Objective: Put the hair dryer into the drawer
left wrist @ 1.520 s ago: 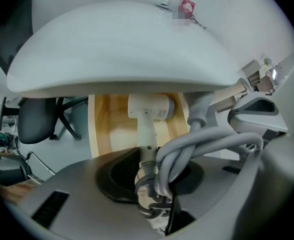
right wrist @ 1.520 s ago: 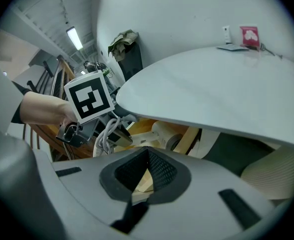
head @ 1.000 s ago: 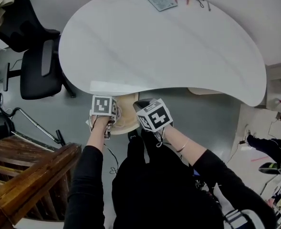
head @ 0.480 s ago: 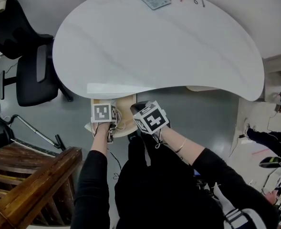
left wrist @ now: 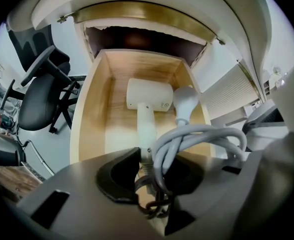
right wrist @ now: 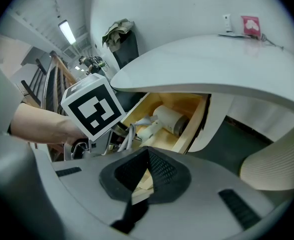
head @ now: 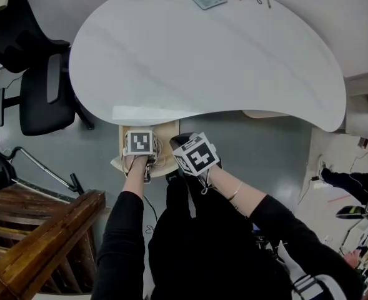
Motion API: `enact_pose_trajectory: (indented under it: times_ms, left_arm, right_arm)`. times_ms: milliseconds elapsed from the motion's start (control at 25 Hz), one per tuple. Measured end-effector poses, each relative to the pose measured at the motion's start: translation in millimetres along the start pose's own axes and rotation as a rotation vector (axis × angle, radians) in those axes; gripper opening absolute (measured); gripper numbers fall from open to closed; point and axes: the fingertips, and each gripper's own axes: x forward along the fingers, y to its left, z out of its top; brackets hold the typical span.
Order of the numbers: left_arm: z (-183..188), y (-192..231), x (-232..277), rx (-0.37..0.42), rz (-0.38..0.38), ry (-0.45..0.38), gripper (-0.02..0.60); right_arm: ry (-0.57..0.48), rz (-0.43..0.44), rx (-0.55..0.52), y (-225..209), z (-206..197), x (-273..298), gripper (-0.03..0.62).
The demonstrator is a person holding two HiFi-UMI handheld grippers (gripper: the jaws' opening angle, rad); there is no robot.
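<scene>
Hair dryer (left wrist: 147, 96) is down inside the drawer (left wrist: 94, 109), folks: white body across the back half, handle running straight toward the camera in the left gripper view, though whether it rests on the pale wood floor is hard to call. Starting at the far left of the head view, a black office chair (head: 43, 86) stands beside the white surface (head: 202, 61), with a wooden railing (head: 40, 230) nearer the person. Next along, the left hand-held gripper (left wrist: 147, 178) points steeply down over the drawer's front, jaws clamped where the handle ends and the cable begins, so it has the dryer by the tail. The grey cable (left wrist: 201, 134) loops in a fat bundle just right of the handle, and the white plug (left wrist: 185, 101) sits against the dryer's body (right-hand end, touching). The drawer stands pulled out from under the surface's near edge. On the right, the right hand-held gripper (right wrist: 147, 156) hovers at the drawer's front right corner, jaw tips together and gripping nothing; pale wood shows behind them.
</scene>
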Motion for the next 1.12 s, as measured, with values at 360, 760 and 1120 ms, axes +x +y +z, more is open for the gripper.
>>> enact_pose_trajectory:
  times_ms: [360,760,1120]
  left_arm:
    - [4,-6,7,-0.001,-0.033,-0.009,0.13]
    - [-3,-8,6,0.004,-0.041,0.041,0.137]
    - [-5,-13,7,-0.002,-0.071,0.058,0.183]
  right_arm:
    - [0.006,-0.007,0.008,-1,-7,0,0.003]
    - [0.011,-0.004,0.015,3,-10,0,0.003]
    - [0.013,-0.009,0.015,3,-8,0,0.003]
